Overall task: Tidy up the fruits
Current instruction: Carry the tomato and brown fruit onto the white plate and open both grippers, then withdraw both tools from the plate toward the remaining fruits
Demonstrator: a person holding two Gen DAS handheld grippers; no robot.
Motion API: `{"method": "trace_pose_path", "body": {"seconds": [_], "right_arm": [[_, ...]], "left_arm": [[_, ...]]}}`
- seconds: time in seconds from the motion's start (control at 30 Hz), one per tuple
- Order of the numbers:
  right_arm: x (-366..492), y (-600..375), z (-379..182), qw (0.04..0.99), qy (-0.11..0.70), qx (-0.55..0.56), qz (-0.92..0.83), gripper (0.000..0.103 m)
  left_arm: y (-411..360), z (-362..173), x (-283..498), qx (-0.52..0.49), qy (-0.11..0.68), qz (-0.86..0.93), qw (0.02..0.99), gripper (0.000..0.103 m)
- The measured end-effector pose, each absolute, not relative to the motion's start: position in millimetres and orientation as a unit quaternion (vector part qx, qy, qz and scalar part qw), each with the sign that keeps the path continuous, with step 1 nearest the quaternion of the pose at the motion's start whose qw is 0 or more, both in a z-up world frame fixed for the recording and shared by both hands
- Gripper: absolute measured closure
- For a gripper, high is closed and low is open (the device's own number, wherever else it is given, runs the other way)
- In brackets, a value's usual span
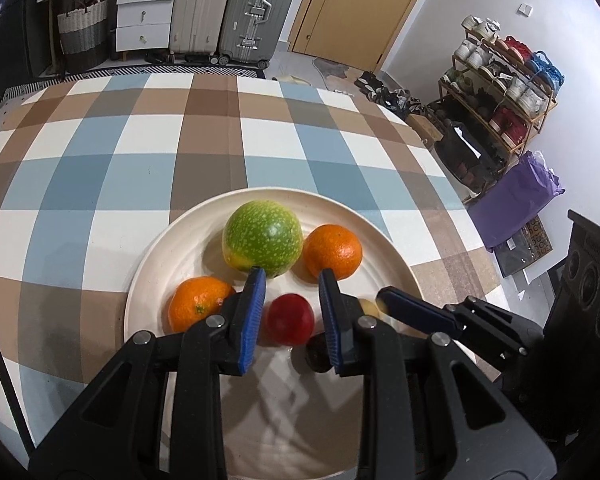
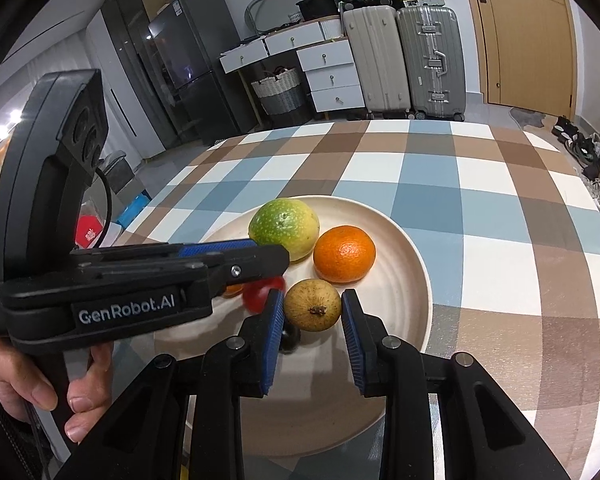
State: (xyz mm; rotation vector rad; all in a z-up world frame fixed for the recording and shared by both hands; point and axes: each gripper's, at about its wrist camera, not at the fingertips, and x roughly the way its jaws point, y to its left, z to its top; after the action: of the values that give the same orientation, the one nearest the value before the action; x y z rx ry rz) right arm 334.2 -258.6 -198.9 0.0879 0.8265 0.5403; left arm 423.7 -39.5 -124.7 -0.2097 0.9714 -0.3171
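A cream plate point(image 1: 180, 236) point(image 2: 416, 276) on the checked tablecloth holds a green speckled fruit point(image 1: 262, 238) point(image 2: 282, 224), two oranges point(image 1: 332, 251) point(image 1: 198, 306) point(image 2: 344, 254), a blurred red fruit point(image 1: 290, 319) point(image 2: 260, 294), a yellow-brown fruit point(image 2: 312, 305) and a small dark fruit point(image 1: 318, 354). My left gripper point(image 1: 292, 276) is open above the red fruit. My right gripper point(image 2: 310, 296) is open with the yellow-brown fruit between its fingers, not clamped. The left gripper crosses the right wrist view point(image 2: 236, 252).
The checked table point(image 1: 220, 140) stretches beyond the plate. Suitcases point(image 1: 256, 12), white drawers point(image 1: 144, 16) and a basket point(image 1: 82, 32) stand behind it. A shoe rack point(image 1: 500, 92) and a purple bag point(image 1: 516, 200) are at the right.
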Motion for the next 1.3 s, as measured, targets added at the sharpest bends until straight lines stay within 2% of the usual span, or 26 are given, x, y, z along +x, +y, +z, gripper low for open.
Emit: {"method": "trace_pose_path", "body": {"seconds": [0.03,0.1,0.4,0.47,0.53,0.6,0.73,0.8,0.83,1.0,1.03,1.1,1.23,1.3], "right_arm": [[333,-258,-198,0.881,0.395,0.040,0.259,0.056],[328,-260,-193,0.886,0.383,0.037,0.257,0.049],[291,-276,-171,0.896,0.368,0.046,0.245,0.047],[277,-280,-161,0.900,0.357,0.048,0.245,0.045],[263,-282,-151,0.905,0.343,0.049,0.248,0.038],[247,-284,-142,0.911,0.328,0.049,0.247,0.035],[220,-289,-125,0.917,0.310,0.054,0.245,0.035],[211,-291,-119,0.918,0.307,0.057,0.245,0.033],[204,-292,-116,0.920,0.303,0.057,0.243,0.027],[173,-298,-103,0.929,0.279,0.063,0.236,0.014],[166,-299,-101,0.930,0.276,0.064,0.234,0.013],[155,-301,-98,0.933,0.274,0.062,0.227,0.012],[132,-305,-93,0.938,0.266,0.064,0.215,0.007],[122,-308,-92,0.940,0.262,0.064,0.209,0.006]], "left_arm": [[-39,-124,423,-0.099,0.464,-0.150,0.867,0.079],[-37,-120,419,-0.104,0.463,-0.151,0.867,0.079],[-36,-94,381,-0.092,0.449,-0.150,0.876,0.079],[-37,-86,368,-0.084,0.441,-0.150,0.881,0.079],[-37,-78,355,-0.080,0.434,-0.148,0.885,0.079],[-36,-71,340,-0.079,0.429,-0.148,0.888,0.079],[-35,-60,311,-0.075,0.420,-0.145,0.893,0.079],[-36,-54,294,-0.069,0.414,-0.141,0.897,0.073],[-35,-51,285,-0.066,0.410,-0.138,0.899,0.071],[-37,-39,242,-0.054,0.393,-0.129,0.909,0.065],[-37,-37,235,-0.054,0.390,-0.127,0.911,0.063],[-37,-34,219,-0.054,0.380,-0.124,0.915,0.051],[-33,-25,188,-0.064,0.354,-0.120,0.925,0.044],[-31,-19,176,-0.069,0.342,-0.116,0.930,0.035]]}}
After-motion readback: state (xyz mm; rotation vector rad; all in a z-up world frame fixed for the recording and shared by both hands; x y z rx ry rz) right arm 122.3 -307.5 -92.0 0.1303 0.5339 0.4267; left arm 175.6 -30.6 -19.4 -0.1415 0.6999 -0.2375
